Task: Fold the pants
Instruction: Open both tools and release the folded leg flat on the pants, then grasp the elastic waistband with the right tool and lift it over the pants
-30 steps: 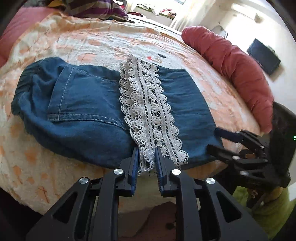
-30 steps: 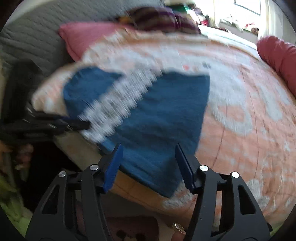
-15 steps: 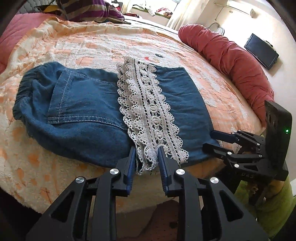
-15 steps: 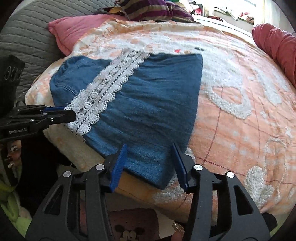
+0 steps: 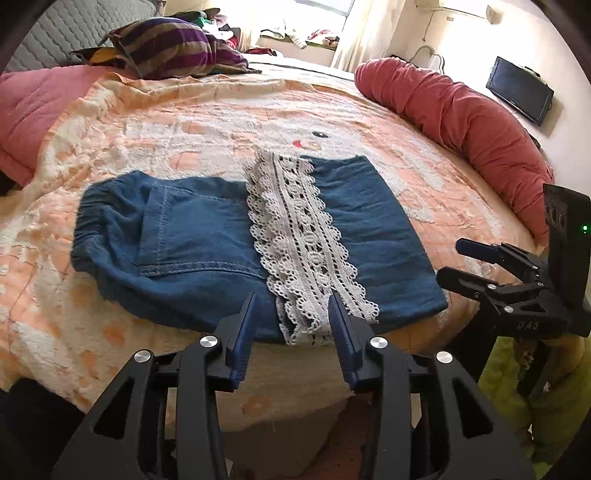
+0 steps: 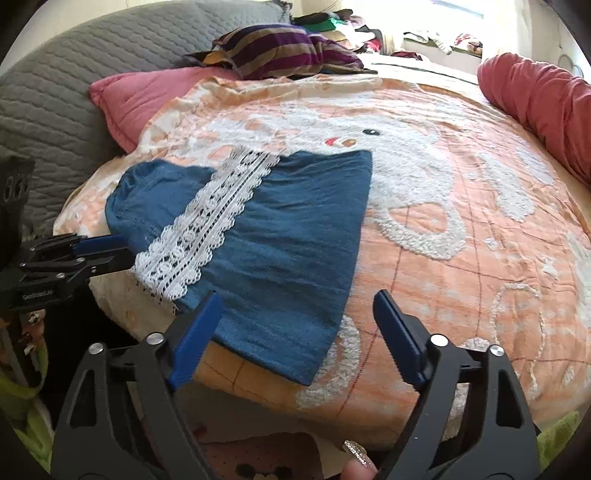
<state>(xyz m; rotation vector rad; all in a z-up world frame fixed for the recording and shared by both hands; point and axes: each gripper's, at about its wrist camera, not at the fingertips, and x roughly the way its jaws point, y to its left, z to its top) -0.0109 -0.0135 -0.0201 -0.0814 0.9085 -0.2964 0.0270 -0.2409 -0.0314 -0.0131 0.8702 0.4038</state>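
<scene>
Left gripper (image 5: 291,314) angled down over the near edge of the bed (image 5: 192,122), jaws opening, blue pads apart on either side of the lace strip (image 5: 303,236) without pressing it. Right gripper (image 6: 299,317) likewise tilted downward at the bed's edge, jaws opening wide, released, only the near corner of the pants (image 6: 280,240) showing between its pads. A fingertip (image 6: 356,465) with a glittery nail at the bottom of the right wrist view. Blue denim pants folded and lying flat near the front edge of the bed, waistband to the left, a back pocket (image 5: 192,232) up, the white lace strip laid across the middle and hanging slightly over the hem. Underneath, a peach-and-white tufted bedspread (image 6: 443,206) with a cartoon figure. Beyond, a long red bolster (image 5: 465,122) along the right side, a pink quilted pillow (image 6: 147,96) at the left, a purple-striped pillow (image 5: 170,51) at the far end, a grey quilted headboard (image 6: 66,81) behind it. Clothes heaped on a window ledge (image 5: 295,35) in bright daylight; a dark screen (image 5: 519,90) on the wall at right. Green fabric (image 5: 554,413) low beside the bed, under the right gripper in the left wrist view. Nothing lying between either gripper and the pants.
</scene>
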